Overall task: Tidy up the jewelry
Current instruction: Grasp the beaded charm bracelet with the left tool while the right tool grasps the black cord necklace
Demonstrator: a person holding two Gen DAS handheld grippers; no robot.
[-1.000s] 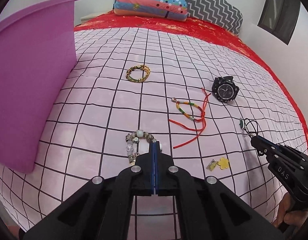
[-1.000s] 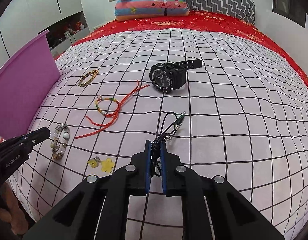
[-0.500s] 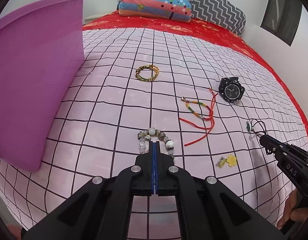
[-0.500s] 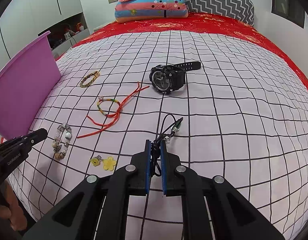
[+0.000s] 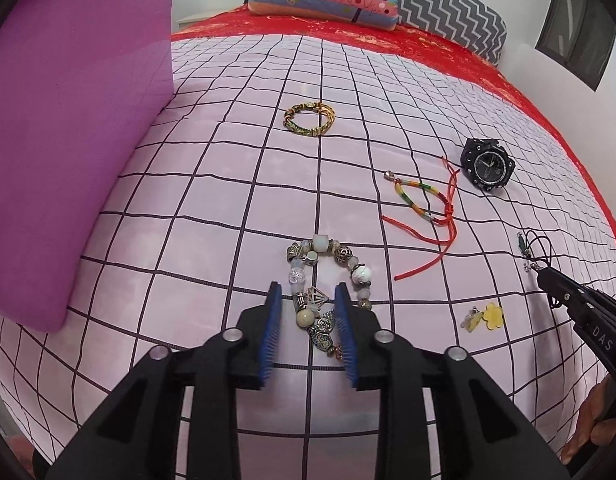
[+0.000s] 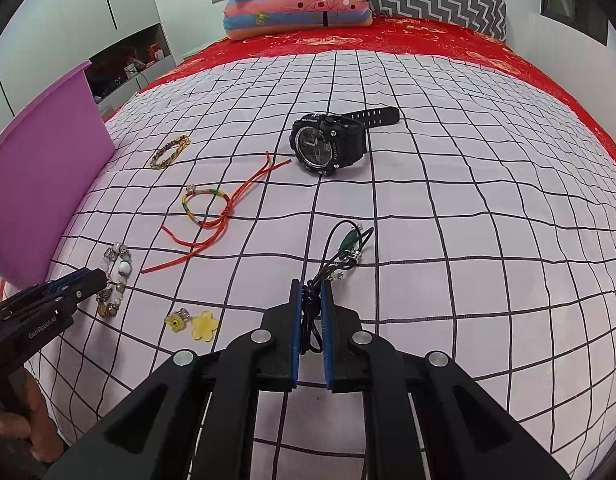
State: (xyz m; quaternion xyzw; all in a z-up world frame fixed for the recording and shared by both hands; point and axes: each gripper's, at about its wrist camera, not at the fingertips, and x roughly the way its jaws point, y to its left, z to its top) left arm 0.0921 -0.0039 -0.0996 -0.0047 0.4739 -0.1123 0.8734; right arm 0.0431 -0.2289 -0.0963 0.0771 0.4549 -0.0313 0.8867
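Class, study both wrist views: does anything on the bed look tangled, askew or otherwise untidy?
Yes. The red cord bracelet sprawls with loose tails trailing across the checked cover. The black cord necklace lies bunched, its cord pinched in the right gripper. The black watch lies tipped on its side.

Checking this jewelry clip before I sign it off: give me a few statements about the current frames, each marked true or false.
1. The left hand-held gripper is open, its fingers on either side of the beaded charm bracelet. True.
2. The right hand-held gripper is empty. False: it is shut on the black cord necklace.
3. The black watch lies inside the purple bin. False: it rests on the checked bedspread.
4. The yellow flower charm lies on the bedspread, apart from both grippers. True.
5. The red string bracelet lies between the charm bracelet and the watch. True.
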